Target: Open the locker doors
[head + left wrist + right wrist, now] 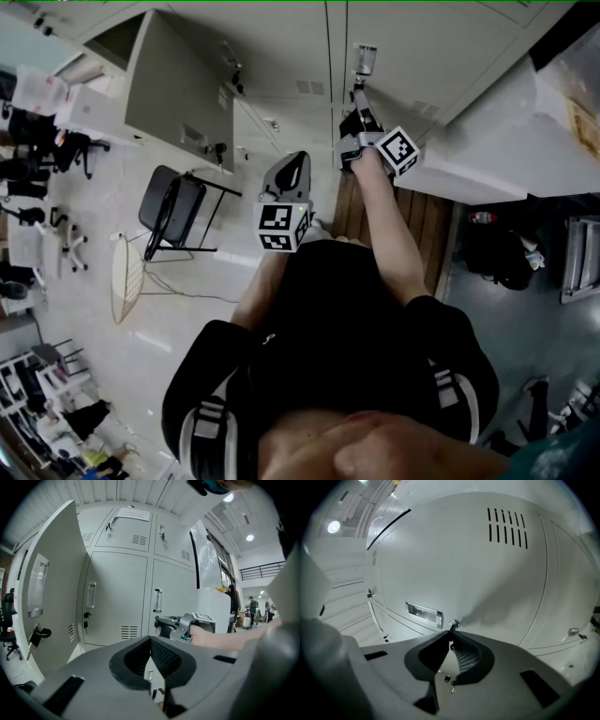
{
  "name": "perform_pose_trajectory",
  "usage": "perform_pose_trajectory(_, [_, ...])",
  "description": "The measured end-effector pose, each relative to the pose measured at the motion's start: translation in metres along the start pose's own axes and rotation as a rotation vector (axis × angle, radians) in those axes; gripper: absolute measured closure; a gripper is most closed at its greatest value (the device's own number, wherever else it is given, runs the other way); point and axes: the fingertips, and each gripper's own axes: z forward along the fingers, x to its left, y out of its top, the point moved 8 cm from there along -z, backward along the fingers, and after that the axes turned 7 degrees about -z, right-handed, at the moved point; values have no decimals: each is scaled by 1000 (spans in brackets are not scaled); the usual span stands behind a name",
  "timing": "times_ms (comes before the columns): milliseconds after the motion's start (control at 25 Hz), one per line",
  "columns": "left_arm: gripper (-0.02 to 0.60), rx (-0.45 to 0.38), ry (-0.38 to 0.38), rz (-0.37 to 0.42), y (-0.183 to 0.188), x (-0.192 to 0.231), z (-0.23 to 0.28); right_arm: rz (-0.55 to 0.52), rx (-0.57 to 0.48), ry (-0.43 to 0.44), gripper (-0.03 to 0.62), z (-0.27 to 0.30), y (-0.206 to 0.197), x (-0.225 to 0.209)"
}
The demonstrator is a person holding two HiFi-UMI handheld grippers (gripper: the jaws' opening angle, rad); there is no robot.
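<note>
R gripper [451,632] is clamping the small key [452,627] that's sitting in the lock cylinder [453,622] of a closed locker door [454,559], just beside the end of its recessed handle [423,613]. L gripper [151,641] is hovering short of the locker bank w/ jaws clenched on nothing. One door [58,634] at the bank's left edge is already standing open, key fob [40,633] dangling from its lock. The other doors in view are looking closed.

Risks, my read:
- Key is thin & only the jaw tips are pinching it, so a twist could be slipping the pads off.
- Side load could be bending the key in the cylinder.
- If the lock isn't fully turned, a pull is just dragging on a latched door.

Materials: doors are looking like smooth pale-grey painted sheet metal, flat panels w/ louvre slots [506,527]. Handle is a shiny rectangular pocket. Cylinder is round bright metal. Jaw pads are dark w/ cross-hatched faces.
</note>
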Motion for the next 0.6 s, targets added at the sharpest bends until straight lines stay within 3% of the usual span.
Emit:
perform_pose_trajectory(80, [572, -1, 3, -3, -1, 1, -2, -24, -7, -1, 553, 0, 2, 2])
perform_pose_trajectory(200, [572, 2, 3, -10, -2, 3, -4, -52, 1, 8, 432, 0, 6, 3])
perform_pose_trajectory(320, [572, -1, 4, -13, -1, 4, -3, -125, 23, -10, 425, -3, 9, 9])
perform_pose_trajectory(440, [572, 2, -2, -12, -2, 2, -3, -287, 52, -46, 418, -8, 14, 15])
perform_pose_trajectory(600, [572, 9, -8, -11, -5, 0, -2, -593, 122, -74, 418, -9, 26, 30])
